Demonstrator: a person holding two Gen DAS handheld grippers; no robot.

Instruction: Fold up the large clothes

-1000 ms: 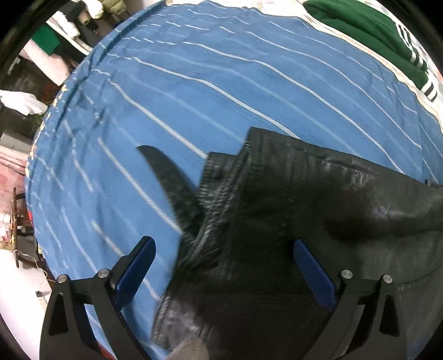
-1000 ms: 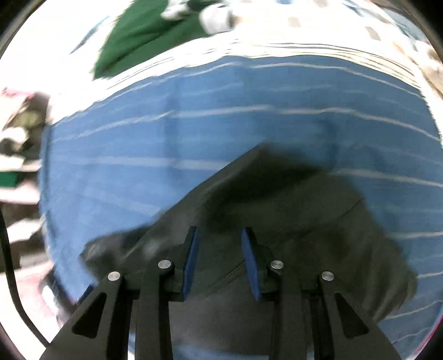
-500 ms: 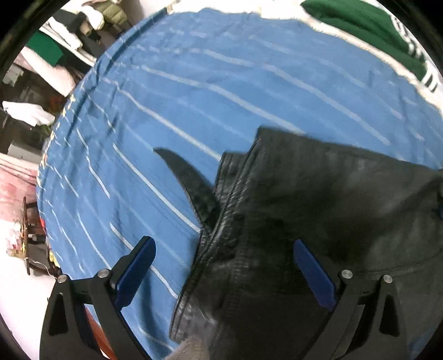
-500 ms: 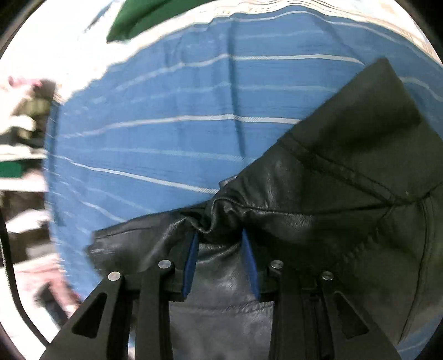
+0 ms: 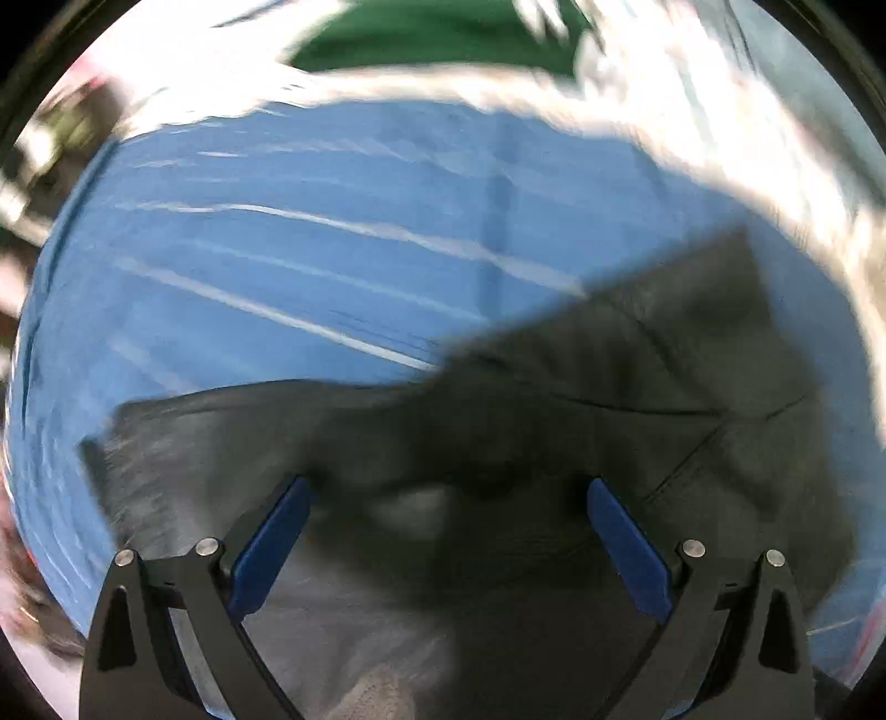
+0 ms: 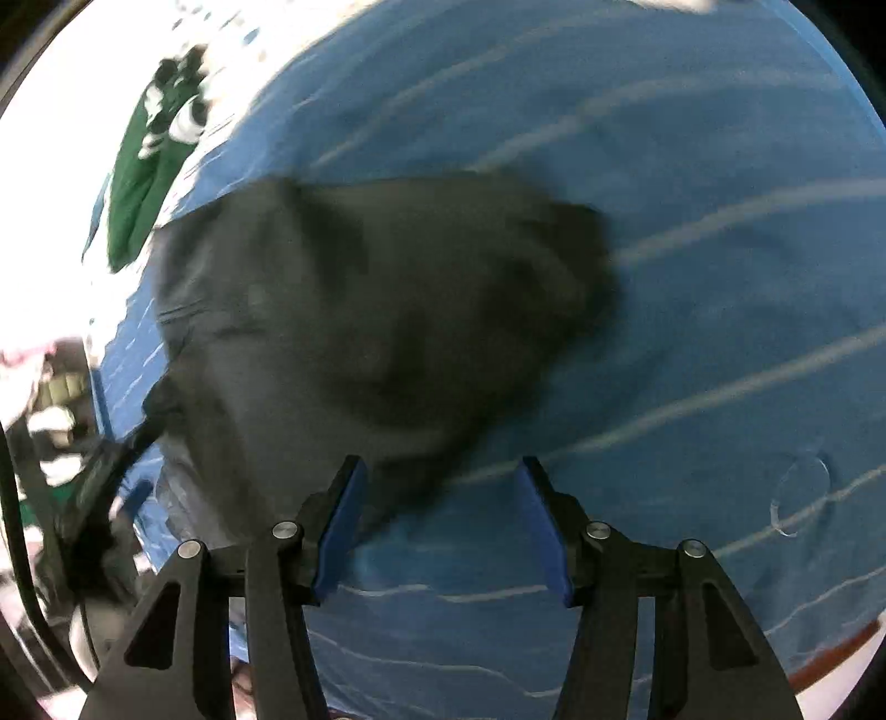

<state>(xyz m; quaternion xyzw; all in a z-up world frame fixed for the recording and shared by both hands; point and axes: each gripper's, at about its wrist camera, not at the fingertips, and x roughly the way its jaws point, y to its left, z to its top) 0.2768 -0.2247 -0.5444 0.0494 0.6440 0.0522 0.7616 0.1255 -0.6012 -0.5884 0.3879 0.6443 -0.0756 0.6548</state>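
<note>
A black leather jacket (image 5: 581,421) lies on a blue bedsheet with thin white stripes (image 5: 310,232). In the left wrist view my left gripper (image 5: 443,526) is open wide and hovers over the jacket, with nothing between its blue pads. In the right wrist view the jacket (image 6: 376,310) lies folded ahead and to the left. My right gripper (image 6: 440,504) is open and empty, its left pad near the jacket's near edge, over the sheet (image 6: 720,277). Both views are motion-blurred.
A green garment with white trim (image 5: 421,39) lies beyond the sheet's far edge; it also shows in the right wrist view (image 6: 144,183). Cluttered room items (image 6: 50,421) sit off the bed's left side. A round crease (image 6: 803,493) marks the sheet at right.
My right gripper has opened and let go of the jacket, then pulled back. The jacket now lies flatter on the sheet. My left gripper has swung round over the jacket, still open.
</note>
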